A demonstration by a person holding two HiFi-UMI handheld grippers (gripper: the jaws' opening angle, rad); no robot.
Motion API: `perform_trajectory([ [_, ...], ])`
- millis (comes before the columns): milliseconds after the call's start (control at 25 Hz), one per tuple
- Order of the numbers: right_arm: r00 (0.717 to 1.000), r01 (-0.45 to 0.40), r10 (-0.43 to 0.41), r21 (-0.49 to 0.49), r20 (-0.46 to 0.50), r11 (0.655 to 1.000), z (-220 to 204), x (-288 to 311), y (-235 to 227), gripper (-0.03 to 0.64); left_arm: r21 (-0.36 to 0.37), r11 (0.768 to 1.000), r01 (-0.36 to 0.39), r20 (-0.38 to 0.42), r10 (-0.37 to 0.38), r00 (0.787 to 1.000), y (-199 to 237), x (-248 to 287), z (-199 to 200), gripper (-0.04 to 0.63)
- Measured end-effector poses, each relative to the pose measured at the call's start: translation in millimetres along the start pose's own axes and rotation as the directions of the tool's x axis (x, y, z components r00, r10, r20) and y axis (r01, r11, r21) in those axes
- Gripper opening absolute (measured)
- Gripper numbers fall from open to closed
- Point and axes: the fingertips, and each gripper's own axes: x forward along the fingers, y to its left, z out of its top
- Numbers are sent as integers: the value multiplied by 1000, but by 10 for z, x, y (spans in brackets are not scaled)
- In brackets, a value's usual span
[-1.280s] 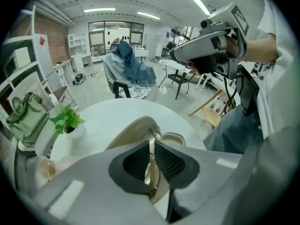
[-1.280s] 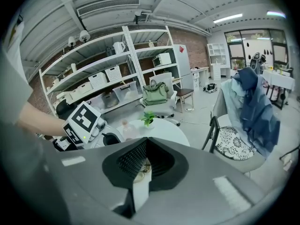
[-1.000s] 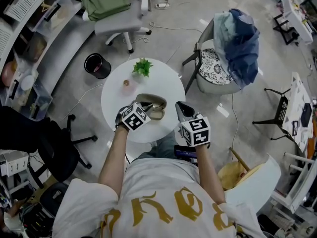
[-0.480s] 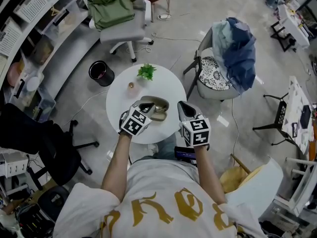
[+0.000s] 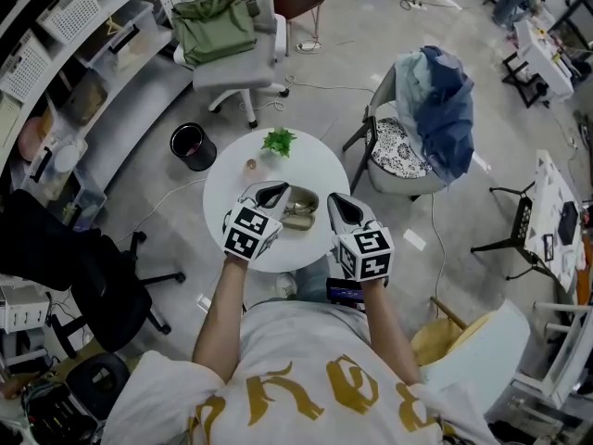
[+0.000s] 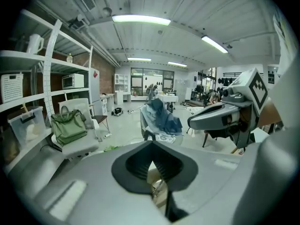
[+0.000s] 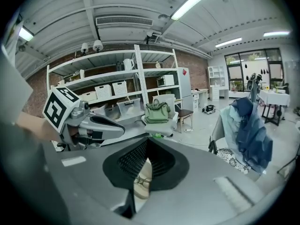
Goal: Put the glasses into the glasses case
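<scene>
Case [image 5: 301, 196], glasses type, tan lining, open on round white counter [image 5: 320, 160]. Glasses [image 5: 295, 215] appear to lie in the case's near half, lid not shut.

Left gripper [image 5: 276, 189]: tip over the case's left end; fingers pressed together, nothing between them. Whether it touches the case cannot be told.

Right gripper [image 5: 336, 198]: just right of the case, apart from it; fingers likewise pressed together, empty.

Plant [image 5: 279, 141]: beyond the case, near the counter's far edge.

Risk: the lid is likely the next thing handled. A push from closed fingers may skid the light case toward the counter's near edge. A temple sitting proud of the case could be caught and bent under the lid.
</scene>
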Motion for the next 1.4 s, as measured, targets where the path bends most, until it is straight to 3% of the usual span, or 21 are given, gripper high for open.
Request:
perform_trajectory([
  [520,997,61,-60,-14,40,998,188,-118,8,15,-179,983,-41,183,74,980,113,-331,259,0],
  [960,996,74,-73,-15,50,997,181,-161,51,15,-238,971,-6,179,50,983,74,-373,178,0],
  [1400,996,77,-76,-11,46,997,138,-198,64,15,-225,974,-4,184,47,982,32,-399,154,0],
])
